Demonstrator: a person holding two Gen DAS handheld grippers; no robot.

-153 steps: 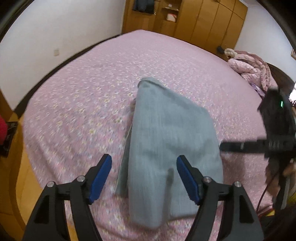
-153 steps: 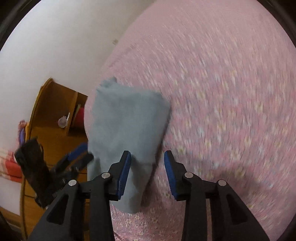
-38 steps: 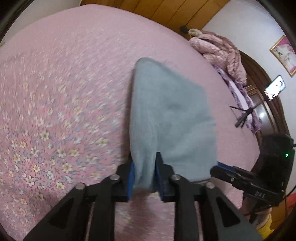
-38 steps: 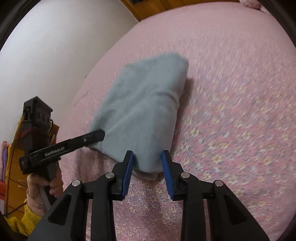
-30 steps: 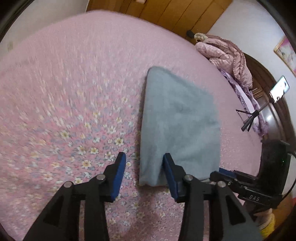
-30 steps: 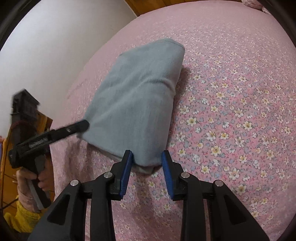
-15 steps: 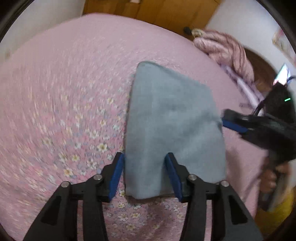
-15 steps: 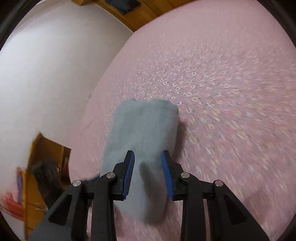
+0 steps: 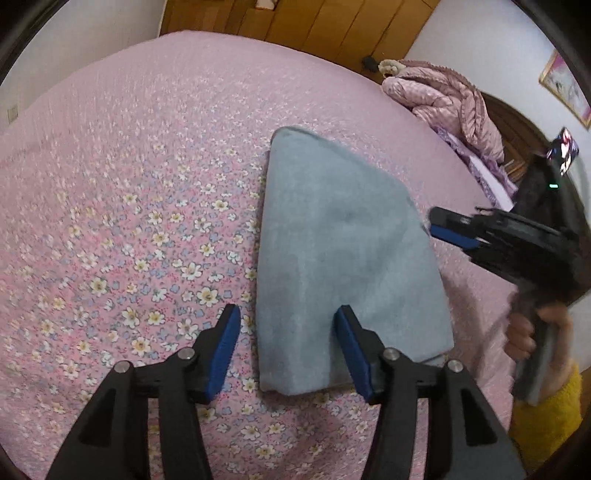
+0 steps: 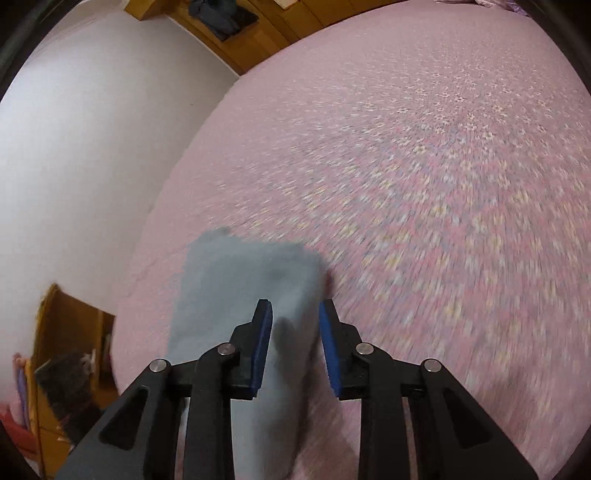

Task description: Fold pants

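Note:
The grey-blue pants [image 9: 343,254] lie folded into a compact stack on the pink flowered bedspread [image 9: 129,206]. My left gripper [image 9: 291,350] is open and empty, its fingers straddling the stack's near left corner just above it. My right gripper [image 10: 295,347] is open and empty, above the near end of the pants [image 10: 243,288] in the blurred right wrist view. It also shows in the left wrist view [image 9: 454,229] beside the stack's right edge, apart from the cloth.
A pink quilt [image 9: 447,99] is bunched at the bed's far right by a dark headboard [image 9: 517,129]. Wooden wardrobes [image 9: 314,22] line the far wall. A wooden cabinet [image 10: 70,354] stands left of the bed. A white wall [image 10: 92,129] runs along the bed's side.
Both grippers have let go of the folded pants and opened. The left one has pulled back and opened wider; the right one has swung up and away, its view blurred by motion.

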